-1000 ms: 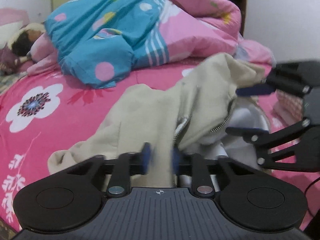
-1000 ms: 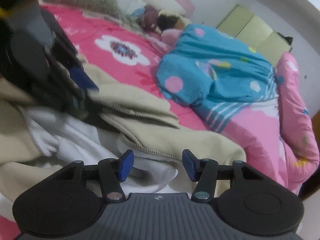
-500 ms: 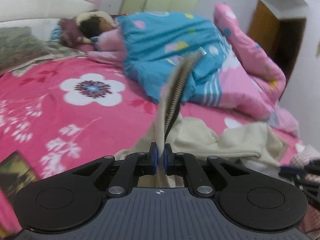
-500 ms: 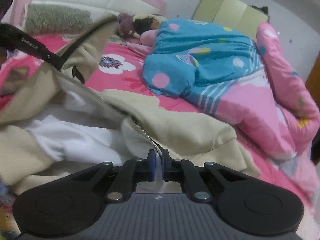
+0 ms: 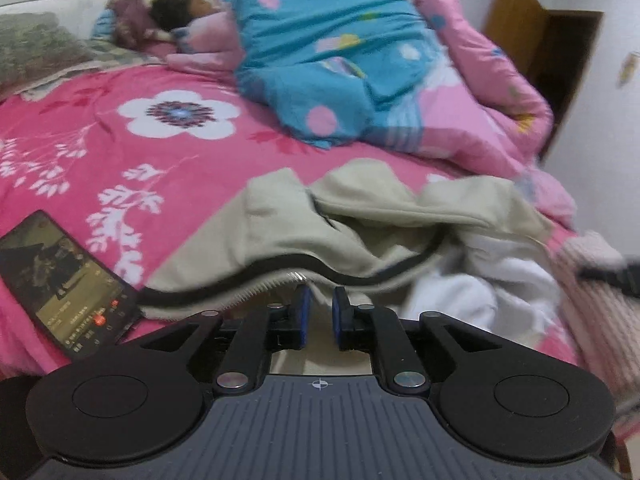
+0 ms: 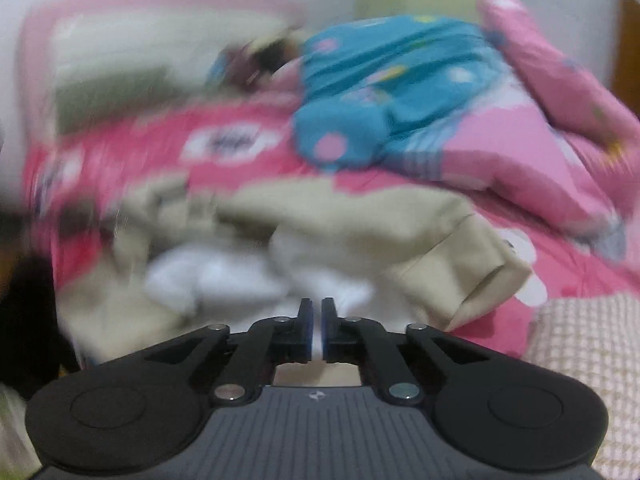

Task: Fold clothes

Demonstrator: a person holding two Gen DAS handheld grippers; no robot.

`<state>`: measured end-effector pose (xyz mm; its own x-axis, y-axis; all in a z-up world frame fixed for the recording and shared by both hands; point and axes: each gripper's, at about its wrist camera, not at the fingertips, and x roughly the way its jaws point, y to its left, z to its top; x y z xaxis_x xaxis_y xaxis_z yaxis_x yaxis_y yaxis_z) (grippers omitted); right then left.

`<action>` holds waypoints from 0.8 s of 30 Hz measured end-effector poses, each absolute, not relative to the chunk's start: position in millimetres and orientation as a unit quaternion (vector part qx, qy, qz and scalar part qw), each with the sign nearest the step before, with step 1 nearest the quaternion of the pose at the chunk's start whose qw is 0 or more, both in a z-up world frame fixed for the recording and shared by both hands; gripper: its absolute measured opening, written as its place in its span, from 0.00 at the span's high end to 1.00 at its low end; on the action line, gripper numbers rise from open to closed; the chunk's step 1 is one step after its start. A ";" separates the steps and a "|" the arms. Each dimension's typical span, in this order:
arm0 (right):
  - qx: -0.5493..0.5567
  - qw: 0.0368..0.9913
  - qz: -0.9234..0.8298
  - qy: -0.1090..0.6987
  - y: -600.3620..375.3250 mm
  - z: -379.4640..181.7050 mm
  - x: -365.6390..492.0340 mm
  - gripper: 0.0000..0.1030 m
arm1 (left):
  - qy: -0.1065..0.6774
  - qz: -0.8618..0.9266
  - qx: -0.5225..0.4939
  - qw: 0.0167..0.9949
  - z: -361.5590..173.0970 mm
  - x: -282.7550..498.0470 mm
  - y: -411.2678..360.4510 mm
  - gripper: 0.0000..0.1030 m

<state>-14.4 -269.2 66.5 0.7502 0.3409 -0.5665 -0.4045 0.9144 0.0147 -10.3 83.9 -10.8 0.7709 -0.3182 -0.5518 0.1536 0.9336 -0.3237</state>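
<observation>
Left fingers (image 5: 319,310) apart over beige jacket (image 5: 304,220); right fingers (image 6: 317,322) nearly together, grip unclear; phone (image 5: 66,282) beside.

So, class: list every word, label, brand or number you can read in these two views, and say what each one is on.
Phone screen on the bedsheet: small lines of text, too blurred to read.
Left gripper body: a crosshair mark only, no words.
Right gripper body: a small emblem, no words.
Nothing else legible.

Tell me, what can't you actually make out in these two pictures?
- Right wrist view: motion blur smears the beige zip jacket, so whether the right gripper pinches fabric is unclear.
- Left wrist view: the phone screen text is too small and blurred to read.
- Left wrist view: the jacket's near hem is hidden behind the left gripper.
</observation>
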 end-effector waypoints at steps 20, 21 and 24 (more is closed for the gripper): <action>-0.144 0.927 0.117 0.325 -293.0 37.3 146.3 0.48 | 0.264 -0.220 -0.065 0.937 -19.0 72.1 3.9 0.87; -0.166 0.923 0.133 0.322 -288.2 34.1 143.9 0.51 | 0.265 -0.223 -0.056 0.936 -21.4 78.0 1.1 0.87; -0.212 0.913 0.155 0.312 -278.4 27.6 140.6 0.51 | 0.261 -0.228 -0.030 0.938 -27.7 91.3 -3.8 0.87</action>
